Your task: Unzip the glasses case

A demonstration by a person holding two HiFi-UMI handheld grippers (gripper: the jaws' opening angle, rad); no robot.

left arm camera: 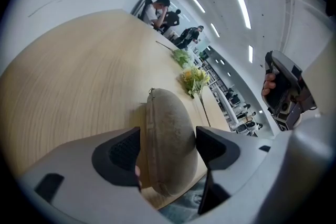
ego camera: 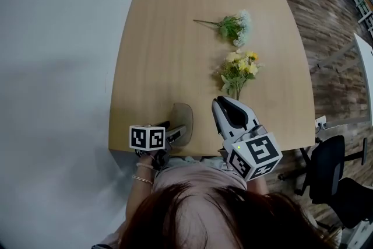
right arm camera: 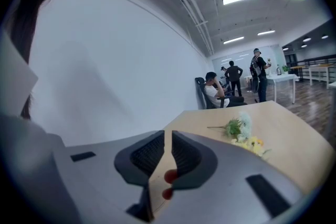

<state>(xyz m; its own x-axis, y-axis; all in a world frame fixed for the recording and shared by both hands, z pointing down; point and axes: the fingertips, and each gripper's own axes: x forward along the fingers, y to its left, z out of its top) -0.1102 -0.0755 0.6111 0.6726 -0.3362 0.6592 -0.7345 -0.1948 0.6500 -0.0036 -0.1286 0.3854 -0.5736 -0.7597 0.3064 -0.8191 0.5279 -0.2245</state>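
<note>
Your left gripper (left arm camera: 168,150) is released, jaws wide around the case (left arm camera: 170,134) at the counter's (ego camera: 151,38) near edge. Your right gripper (right arm camera: 165,157) is clenched, empty. Flowers (ego camera: 239,70) lie beyond; the counter's left half is bare.

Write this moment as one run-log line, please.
left gripper: open, astride grey-brown oval fabric glasses case | case: on light wooden table, zip looks closed | right gripper: shut, empty
</note>
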